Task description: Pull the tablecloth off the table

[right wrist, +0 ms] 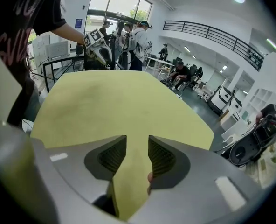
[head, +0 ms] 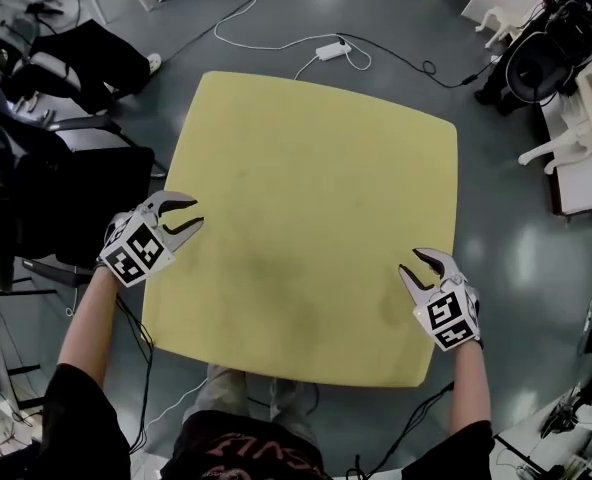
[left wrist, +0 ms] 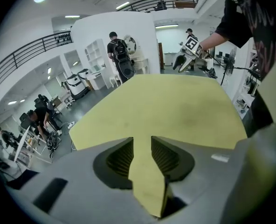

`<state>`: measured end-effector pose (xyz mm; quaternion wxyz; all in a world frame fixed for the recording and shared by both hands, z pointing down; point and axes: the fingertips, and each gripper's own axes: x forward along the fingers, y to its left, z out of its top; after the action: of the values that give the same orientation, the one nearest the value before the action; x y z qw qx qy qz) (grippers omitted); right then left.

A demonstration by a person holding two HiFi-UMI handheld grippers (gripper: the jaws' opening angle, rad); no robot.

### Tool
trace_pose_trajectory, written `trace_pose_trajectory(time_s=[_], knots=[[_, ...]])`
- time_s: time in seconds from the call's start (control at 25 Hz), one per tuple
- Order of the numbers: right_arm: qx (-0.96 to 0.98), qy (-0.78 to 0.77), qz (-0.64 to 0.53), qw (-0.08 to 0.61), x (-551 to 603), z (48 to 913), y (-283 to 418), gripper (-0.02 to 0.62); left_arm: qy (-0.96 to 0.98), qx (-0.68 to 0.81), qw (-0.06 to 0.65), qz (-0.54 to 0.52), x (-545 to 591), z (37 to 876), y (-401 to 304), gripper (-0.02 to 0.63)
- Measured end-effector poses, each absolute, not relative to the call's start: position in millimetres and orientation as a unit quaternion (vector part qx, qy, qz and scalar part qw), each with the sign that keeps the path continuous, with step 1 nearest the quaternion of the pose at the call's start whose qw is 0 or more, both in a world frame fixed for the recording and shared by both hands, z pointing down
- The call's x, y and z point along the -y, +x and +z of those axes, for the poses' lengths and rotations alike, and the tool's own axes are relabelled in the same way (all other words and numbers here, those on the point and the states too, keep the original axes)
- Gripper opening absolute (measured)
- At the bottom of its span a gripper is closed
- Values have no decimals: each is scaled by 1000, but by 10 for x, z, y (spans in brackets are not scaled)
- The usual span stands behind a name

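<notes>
Our left gripper (head: 197, 213) has its jaws partly apart and grips nothing. Its tips are over the left edge of the yellow tablecloth (head: 316, 218), which shows through the gap between the pads. Our right gripper (head: 408, 260) is likewise partly open and empty, near the cloth's near right corner. The tablecloth lies spread flat over the table, roughly square with no clear long axis, turned slightly askew to us.
</notes>
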<state>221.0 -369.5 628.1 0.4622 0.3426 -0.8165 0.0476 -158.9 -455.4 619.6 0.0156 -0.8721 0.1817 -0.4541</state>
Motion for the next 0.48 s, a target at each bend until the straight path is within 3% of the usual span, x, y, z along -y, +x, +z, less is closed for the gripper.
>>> trace_pose_trajectory(time_s=[0.48], knots=[[802,295,57,516,3895,6819,2414,219,-850,-98,21,-517,4816,6875,-1631,208]])
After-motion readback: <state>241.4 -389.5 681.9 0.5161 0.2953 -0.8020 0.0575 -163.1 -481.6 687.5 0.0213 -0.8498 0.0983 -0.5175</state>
